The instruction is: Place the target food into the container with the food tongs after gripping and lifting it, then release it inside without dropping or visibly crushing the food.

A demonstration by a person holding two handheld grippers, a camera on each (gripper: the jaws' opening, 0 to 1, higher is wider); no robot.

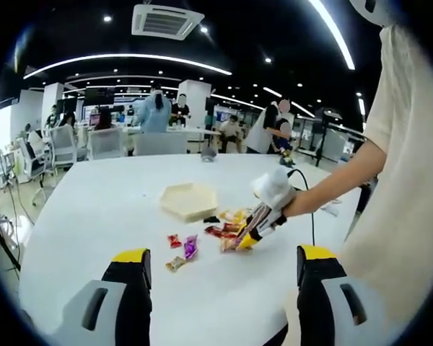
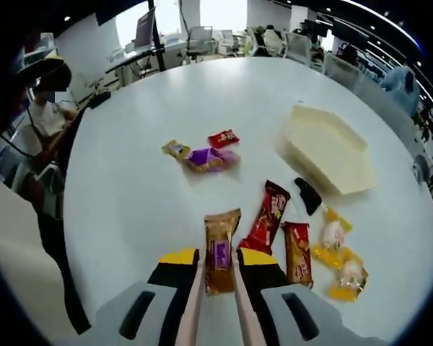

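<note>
My right gripper is shut on pale food tongs, whose two arms run forward on either side of a brown snack packet lying on the white table. Whether the tongs pinch the packet I cannot tell. The cream hexagonal container lies further off to the right, empty. In the left gripper view the right gripper, held by a person's hand, is tipped down over the pile of snacks, beside the container. My left gripper hangs open above the table, holding nothing.
Loose snacks lie around: a long red bar, an orange-brown packet, a small black piece, yellow sweets, and gold, purple and red candies. Chairs, desks and people stand beyond the table.
</note>
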